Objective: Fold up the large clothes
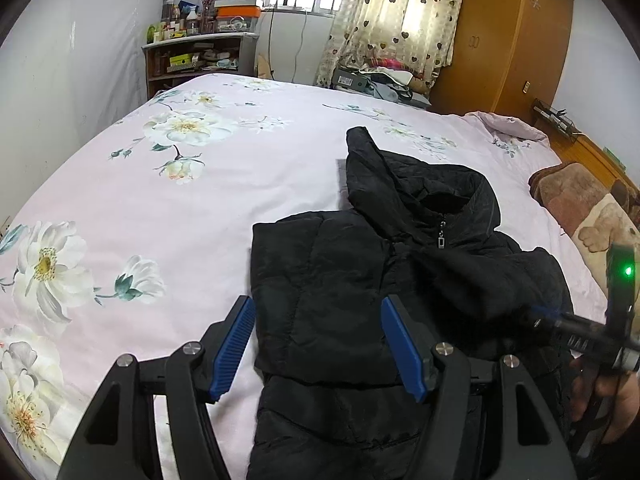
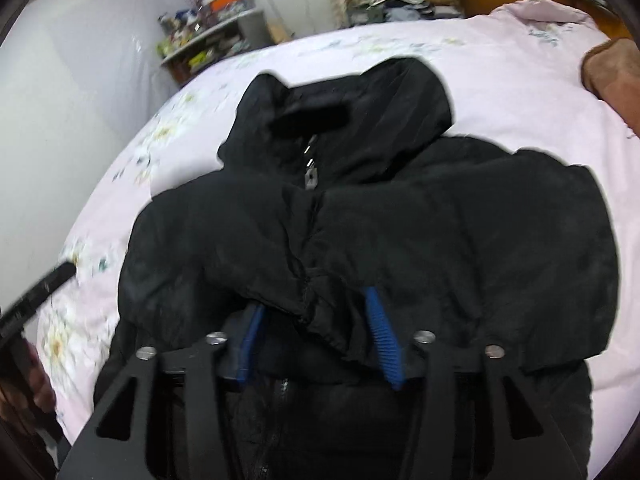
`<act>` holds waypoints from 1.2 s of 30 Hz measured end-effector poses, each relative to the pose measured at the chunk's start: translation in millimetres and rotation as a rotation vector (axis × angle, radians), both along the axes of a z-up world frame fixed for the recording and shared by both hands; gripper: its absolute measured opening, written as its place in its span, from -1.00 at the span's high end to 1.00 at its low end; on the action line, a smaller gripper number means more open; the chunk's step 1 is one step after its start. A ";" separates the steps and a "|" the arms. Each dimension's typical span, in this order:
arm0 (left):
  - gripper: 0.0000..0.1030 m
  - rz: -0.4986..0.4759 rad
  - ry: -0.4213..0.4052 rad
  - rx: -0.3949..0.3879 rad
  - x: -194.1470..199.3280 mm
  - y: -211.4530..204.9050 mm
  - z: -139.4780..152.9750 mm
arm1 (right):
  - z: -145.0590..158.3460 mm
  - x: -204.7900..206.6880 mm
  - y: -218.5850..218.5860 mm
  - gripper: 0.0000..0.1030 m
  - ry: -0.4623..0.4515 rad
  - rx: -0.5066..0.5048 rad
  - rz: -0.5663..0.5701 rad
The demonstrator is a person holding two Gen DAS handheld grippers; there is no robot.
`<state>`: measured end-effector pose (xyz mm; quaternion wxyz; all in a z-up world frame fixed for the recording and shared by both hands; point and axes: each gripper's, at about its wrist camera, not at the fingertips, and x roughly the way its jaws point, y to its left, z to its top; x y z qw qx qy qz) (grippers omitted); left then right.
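Observation:
A black hooded puffer jacket (image 1: pixel 360 280) lies front up on the bed, zipped, hood toward the far side, with its left sleeve folded in over the chest. My left gripper (image 1: pixel 318 344) is open and empty, hovering above the jacket's left edge. In the right wrist view the jacket (image 2: pixel 400 208) fills the middle. My right gripper (image 2: pixel 316 332) is open, and a bunched fold of the jacket's sleeve (image 2: pixel 316 300) lies between its blue pads (image 2: pixel 382 336), not pinched. The right gripper's body also shows in the left wrist view (image 1: pixel 592 332).
The bed has a pink flowered sheet (image 1: pixel 160 184). A brown pillow (image 1: pixel 580 200) lies at the right. A cluttered shelf (image 1: pixel 196 56), a curtain (image 1: pixel 392 12) and a wooden wardrobe (image 1: pixel 508 36) stand beyond the bed.

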<state>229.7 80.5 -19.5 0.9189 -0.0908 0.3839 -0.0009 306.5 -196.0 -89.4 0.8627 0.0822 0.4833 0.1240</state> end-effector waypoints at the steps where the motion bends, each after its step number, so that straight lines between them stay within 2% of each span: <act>1: -0.31 -0.004 -0.003 -0.003 0.3 -0.6 0.8 | -1.1 -1.9 4.5 -0.01 -0.002 -0.029 0.020; 5: -0.31 -0.035 -0.026 -0.019 7.1 -12.5 8.3 | 10.3 -16.6 5.4 -0.09 -0.015 0.018 0.086; 9: -0.31 -0.087 -0.046 -0.039 21.8 -39.2 16.0 | 32.6 -26.9 4.5 -0.10 -0.082 0.043 0.131; 11: -0.31 -0.124 -0.053 -0.039 29.7 -57.5 17.0 | 43.3 -28.5 -8.8 -0.10 -0.124 0.042 0.105; 13: -0.31 -0.172 -0.058 -0.037 38.1 -77.9 15.6 | 45.1 -25.4 -37.7 -0.10 -0.135 0.019 0.023; 14: -0.25 -0.195 -0.059 -0.037 41.4 -87.7 14.0 | 43.9 -23.4 -50.5 -0.10 -0.129 0.004 -0.015; 16: 0.07 -0.241 -0.057 -0.034 50.8 -109.0 7.2 | 37.3 -18.6 -82.0 -0.09 -0.115 -0.048 -0.106; 17: 0.32 -0.264 -0.048 -0.026 56.8 -119.7 1.1 | 34.5 -17.3 -93.2 -0.06 -0.115 -0.064 -0.134; 18: 0.42 -0.280 -0.038 -0.016 61.4 -127.7 -6.0 | 29.3 -15.4 -106.4 0.02 -0.113 -0.092 -0.170; 19: 0.47 -0.291 -0.018 -0.004 66.9 -135.2 -16.9 | 25.1 -13.0 -113.4 0.28 -0.105 -0.113 -0.191; 20: 0.56 -0.290 0.016 0.006 72.9 -140.5 -30.7 | 16.2 -9.5 -123.0 0.40 -0.083 -0.135 -0.216; 22: 0.67 -0.279 0.081 0.035 81.4 -146.0 -59.8 | -4.2 -4.3 -134.7 0.42 -0.042 -0.135 -0.235; 25: 0.73 -0.295 0.092 0.091 78.5 -149.0 -90.1 | -37.2 1.9 -139.0 0.52 0.019 -0.162 -0.230; 28: 0.73 -0.289 0.089 0.098 76.2 -151.4 -97.9 | -61.0 4.7 -138.8 0.53 0.032 -0.140 -0.250; 32: 0.74 -0.282 0.087 0.096 73.7 -150.5 -98.5 | -64.5 11.0 -128.0 0.53 0.045 -0.206 -0.251; 34: 0.74 -0.289 0.095 0.100 74.5 -149.6 -87.9 | -52.6 13.1 -127.5 0.54 0.059 -0.227 -0.246; 36: 0.74 -0.295 0.097 0.061 75.3 -142.9 -71.4 | -32.5 11.4 -133.7 0.53 0.029 -0.193 -0.261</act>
